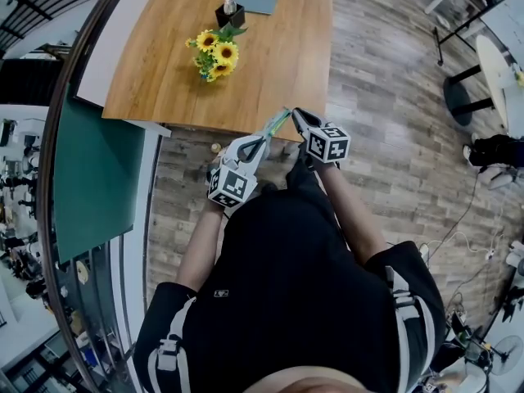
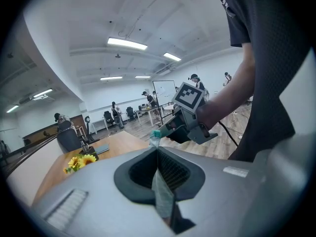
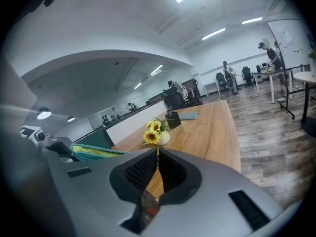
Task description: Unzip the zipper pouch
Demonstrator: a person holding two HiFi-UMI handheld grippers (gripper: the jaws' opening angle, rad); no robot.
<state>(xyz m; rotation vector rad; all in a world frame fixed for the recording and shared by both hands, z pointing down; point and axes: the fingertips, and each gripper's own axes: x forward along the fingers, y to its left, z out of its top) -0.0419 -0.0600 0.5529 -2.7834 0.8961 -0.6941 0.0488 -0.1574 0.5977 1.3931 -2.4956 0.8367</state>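
A teal zipper pouch [image 1: 278, 123] hangs in the air between my two grippers, just off the near edge of the wooden table [image 1: 270, 64]. My left gripper [image 1: 264, 142] is shut on it; in the left gripper view its fabric [image 2: 162, 191] runs between the pressed jaws of the left gripper [image 2: 157, 149]. My right gripper [image 1: 293, 111] is shut on the pouch's other end; its tips [image 2: 160, 134] pinch a small teal tab there. In the right gripper view the right gripper [image 3: 158, 154] has only a thin sliver in its jaws. The striped pouch [image 3: 96, 152] shows at the left.
On the table stand a vase of sunflowers [image 1: 215, 56], a black pen holder [image 1: 230, 13] and a grey-blue notebook [image 1: 255, 2]. A green panel [image 1: 94, 170] runs along the left. Black table legs [image 1: 467, 80] stand on the plank floor at the right.
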